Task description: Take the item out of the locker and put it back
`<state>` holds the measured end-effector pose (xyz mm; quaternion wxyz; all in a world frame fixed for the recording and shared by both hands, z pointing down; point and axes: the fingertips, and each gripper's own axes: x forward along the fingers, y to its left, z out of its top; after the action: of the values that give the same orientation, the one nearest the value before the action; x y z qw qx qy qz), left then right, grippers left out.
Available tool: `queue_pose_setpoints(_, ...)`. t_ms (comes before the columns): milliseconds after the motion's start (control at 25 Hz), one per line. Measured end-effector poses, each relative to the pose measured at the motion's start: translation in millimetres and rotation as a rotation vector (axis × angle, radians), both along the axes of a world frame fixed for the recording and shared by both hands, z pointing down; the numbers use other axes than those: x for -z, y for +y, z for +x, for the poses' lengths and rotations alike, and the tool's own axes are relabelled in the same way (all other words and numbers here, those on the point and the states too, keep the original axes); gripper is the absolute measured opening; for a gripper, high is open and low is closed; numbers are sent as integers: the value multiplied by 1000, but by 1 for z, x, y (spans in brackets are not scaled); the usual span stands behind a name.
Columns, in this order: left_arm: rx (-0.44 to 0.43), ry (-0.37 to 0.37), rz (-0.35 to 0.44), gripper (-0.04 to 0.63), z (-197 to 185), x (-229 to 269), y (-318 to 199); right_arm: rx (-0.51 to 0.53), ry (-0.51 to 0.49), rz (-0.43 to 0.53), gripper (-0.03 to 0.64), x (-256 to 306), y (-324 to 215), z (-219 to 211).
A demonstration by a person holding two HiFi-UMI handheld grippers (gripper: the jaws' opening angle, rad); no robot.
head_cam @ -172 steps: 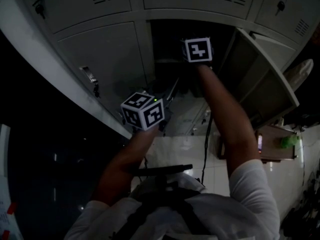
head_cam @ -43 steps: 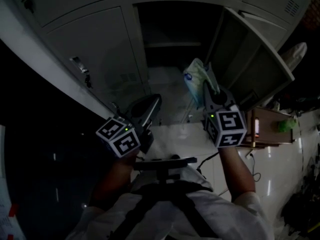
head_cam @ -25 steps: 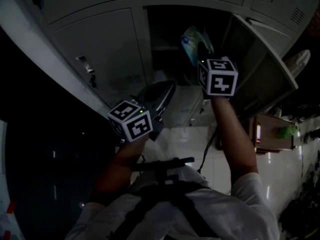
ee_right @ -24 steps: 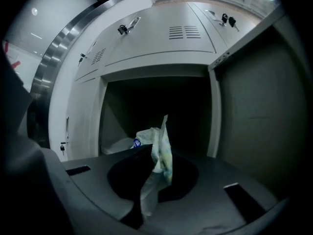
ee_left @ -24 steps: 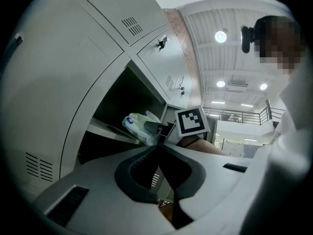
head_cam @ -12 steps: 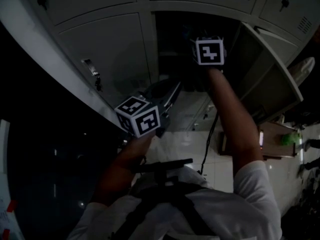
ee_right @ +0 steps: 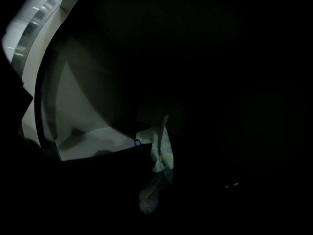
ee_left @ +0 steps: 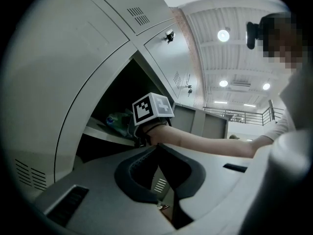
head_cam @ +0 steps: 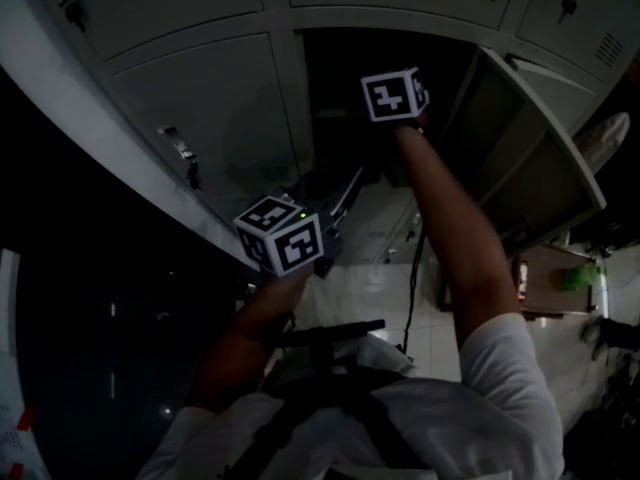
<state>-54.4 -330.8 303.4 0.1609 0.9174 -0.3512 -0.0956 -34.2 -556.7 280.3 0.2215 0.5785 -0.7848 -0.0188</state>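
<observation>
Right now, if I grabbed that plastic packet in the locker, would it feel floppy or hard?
Probably floppy: the packet looks scrunched and folded, and its lower end droops. It is likely light too, since it seems to be thin film. It probably wouldn't roll, because its shape is crumpled, not round.

the open locker's grey shelf (ee_left: 105, 133) carries a crumpled pale-green packet (ee_left: 115, 120).

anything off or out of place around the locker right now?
Nothing stands out. The locker door stands open, undamaged as far as shows; the crumpled plastic packet is at the shelf inside. Deeper inside is too dark to check.
</observation>
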Motion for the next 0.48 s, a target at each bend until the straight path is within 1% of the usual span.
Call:
queue_pose_setpoints(80, 0, -2, -2, -4, -1, -1, 0, 13, -3, 1, 71, 0, 0, -1)
queue_pose_setpoints(160, 0, 6, 0, -4, -1, -1, 1, 31, -28, -3, 131, 0, 1, -3)
queue_pose_setpoints(240, 1, 11, 0, -3, -3, -1, 1, 53, -52, 5, 177, 4, 4, -7)
queue_pose_setpoints(320, 5, 7, -4, -5, -4, -2, 1, 67, -63, 27, 197, 10, 7, -9)
queue_pose_setpoints(480, 7, -4, -18, -3, -4, -8, 5, 69, -67, 72, 200, 24, 19, -6)
